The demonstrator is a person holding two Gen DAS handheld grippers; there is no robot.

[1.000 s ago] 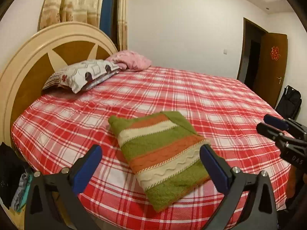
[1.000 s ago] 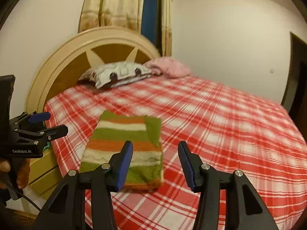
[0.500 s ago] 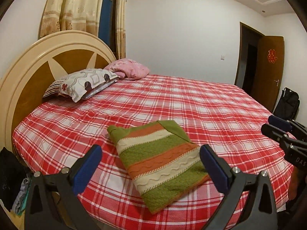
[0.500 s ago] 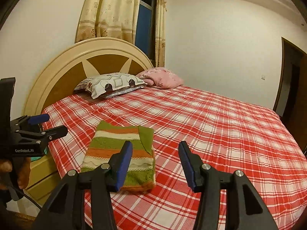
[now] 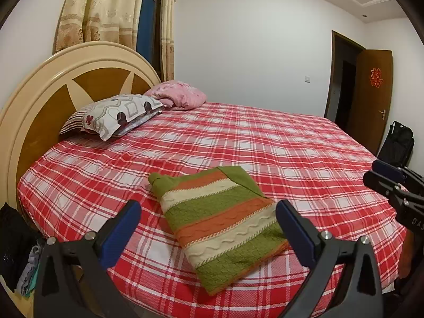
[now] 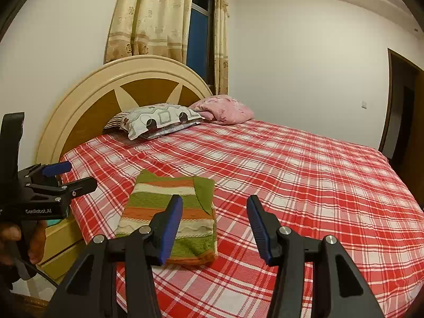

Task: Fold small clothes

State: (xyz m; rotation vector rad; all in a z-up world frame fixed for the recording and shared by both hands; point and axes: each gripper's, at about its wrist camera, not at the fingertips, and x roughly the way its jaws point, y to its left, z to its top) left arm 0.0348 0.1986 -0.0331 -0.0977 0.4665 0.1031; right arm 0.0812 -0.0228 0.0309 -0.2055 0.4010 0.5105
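A folded knit sweater (image 5: 222,225) with green, orange and cream stripes lies flat near the front corner of the bed; it also shows in the right wrist view (image 6: 172,212). My left gripper (image 5: 208,229) is open and empty, held back from the bed with the sweater between its fingers in view. My right gripper (image 6: 214,225) is open and empty, above the bed edge just right of the sweater. Each gripper shows at the edge of the other's view: the right one (image 5: 384,180) and the left one (image 6: 69,177).
The bed has a red plaid sheet (image 5: 278,145) and a round headboard (image 5: 66,79). A patterned pillow (image 5: 119,114) and a pink bundle (image 5: 180,95) lie at the head. A door (image 5: 371,100) and black bag (image 5: 397,143) are at the right. Clothes (image 5: 16,251) hang at the left.
Both grippers have pulled back and tilted up from the bed, so the sweater sits lower and smaller in view. The sweater has not moved. Both grippers stay open.
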